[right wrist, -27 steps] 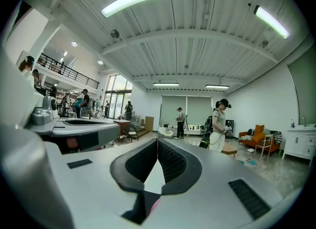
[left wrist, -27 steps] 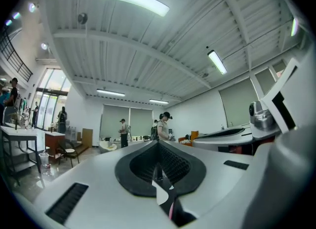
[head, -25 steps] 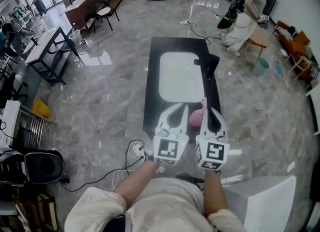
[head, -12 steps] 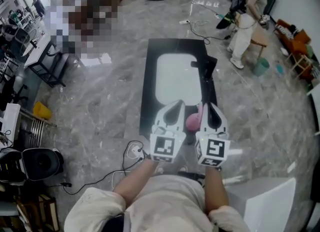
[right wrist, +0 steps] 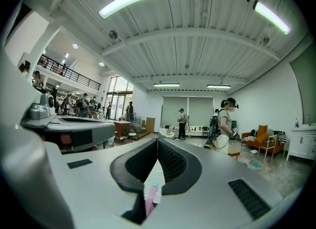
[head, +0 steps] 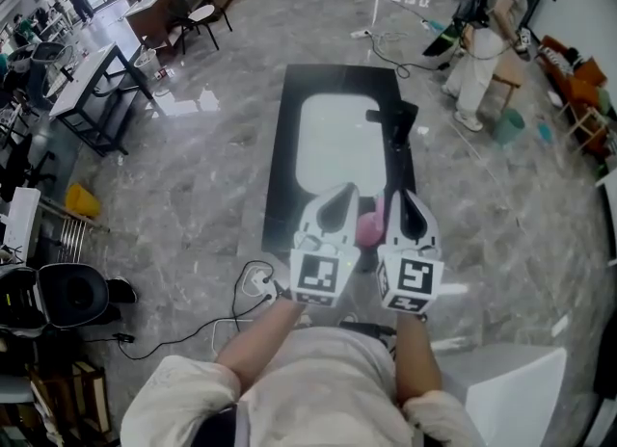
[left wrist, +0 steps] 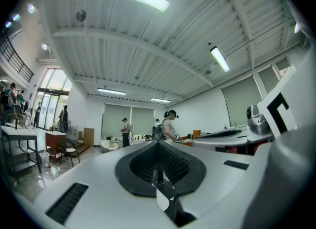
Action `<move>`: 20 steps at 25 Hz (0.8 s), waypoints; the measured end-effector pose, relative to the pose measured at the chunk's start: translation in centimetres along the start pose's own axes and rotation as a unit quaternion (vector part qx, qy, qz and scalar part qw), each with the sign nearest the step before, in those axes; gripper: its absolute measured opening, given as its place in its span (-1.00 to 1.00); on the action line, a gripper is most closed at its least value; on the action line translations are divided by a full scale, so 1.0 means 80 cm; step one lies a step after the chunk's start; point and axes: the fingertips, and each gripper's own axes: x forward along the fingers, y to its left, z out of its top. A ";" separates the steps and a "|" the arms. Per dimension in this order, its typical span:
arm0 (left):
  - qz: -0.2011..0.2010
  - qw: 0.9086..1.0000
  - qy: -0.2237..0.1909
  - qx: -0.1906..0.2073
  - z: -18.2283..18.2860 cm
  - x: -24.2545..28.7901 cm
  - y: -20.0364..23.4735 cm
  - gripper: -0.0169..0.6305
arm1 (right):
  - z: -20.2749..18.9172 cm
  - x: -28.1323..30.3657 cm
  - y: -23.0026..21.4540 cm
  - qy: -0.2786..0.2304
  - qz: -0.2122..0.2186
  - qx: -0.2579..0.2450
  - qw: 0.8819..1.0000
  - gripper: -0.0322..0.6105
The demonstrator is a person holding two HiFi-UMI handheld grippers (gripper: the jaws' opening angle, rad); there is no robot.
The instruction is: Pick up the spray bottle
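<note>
The pink spray bottle (head: pixel 367 228) stands at the near end of the black table (head: pixel 278 175), seen in the head view. It sits low between my two grippers and is partly hidden by them. My left gripper (head: pixel 344 188) is held level just left of it, and its jaws meet at the tips (left wrist: pixel 158 141) with nothing between them. To the bottle's right, my right gripper (head: pixel 402 193) is also level and shut (right wrist: pixel 157 142). A pink sliver (right wrist: pixel 149 199) shows through the gap behind its closed tips.
A white mat (head: pixel 337 137) covers the middle of the table, and a black device (head: pixel 397 119) stands at its right edge. Cables (head: pixel 253 286) lie on the floor by the table's near left corner. A person (head: pixel 482 40) stands at the back right, desks (head: pixel 92 89) at the left.
Both grippers have drifted a little forward over the table's near end, so they hide more of the pink bottle. The person at the back right has stepped along.
</note>
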 end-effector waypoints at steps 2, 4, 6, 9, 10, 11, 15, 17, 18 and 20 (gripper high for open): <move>-0.001 1.000 0.002 0.004 0.001 0.003 -0.003 -0.94 | -0.009 0.003 -0.001 0.004 0.005 0.000 1.000 -0.88; 0.000 1.000 0.002 0.009 0.002 0.005 -0.003 -0.94 | -0.019 0.006 -0.002 0.007 0.007 -0.003 1.000 -0.88; 0.003 1.000 -0.001 0.004 0.000 0.005 -0.002 -0.94 | -0.031 0.008 -0.001 0.017 0.007 -0.003 1.000 -0.88; 0.007 1.000 0.001 0.007 -0.002 0.004 0.000 -0.94 | -0.051 0.012 0.005 0.039 0.013 0.000 0.999 -0.88; 0.008 1.000 0.004 0.008 -0.003 0.004 0.002 -0.94 | -0.058 0.015 0.007 0.047 0.015 -0.002 0.999 -0.88; 0.009 1.000 0.004 0.008 -0.003 0.004 0.003 -0.94 | -0.065 0.016 0.009 0.054 0.017 -0.004 0.998 -0.88; 0.009 1.000 0.002 0.013 -0.002 0.002 0.004 -0.94 | -0.091 0.021 0.013 0.082 0.019 -0.011 0.996 -0.85; 0.011 1.000 0.006 0.009 -0.004 0.001 0.004 -0.94 | -0.101 0.023 0.015 0.094 0.019 -0.011 0.995 -0.77; 0.012 1.000 0.008 0.006 -0.006 0.000 0.005 -0.94 | -0.107 0.024 0.016 0.099 0.019 -0.011 0.995 -0.75; 0.014 1.000 0.010 0.006 -0.010 -0.001 0.008 -0.94 | -0.118 0.027 0.019 0.109 0.021 -0.011 0.994 -0.70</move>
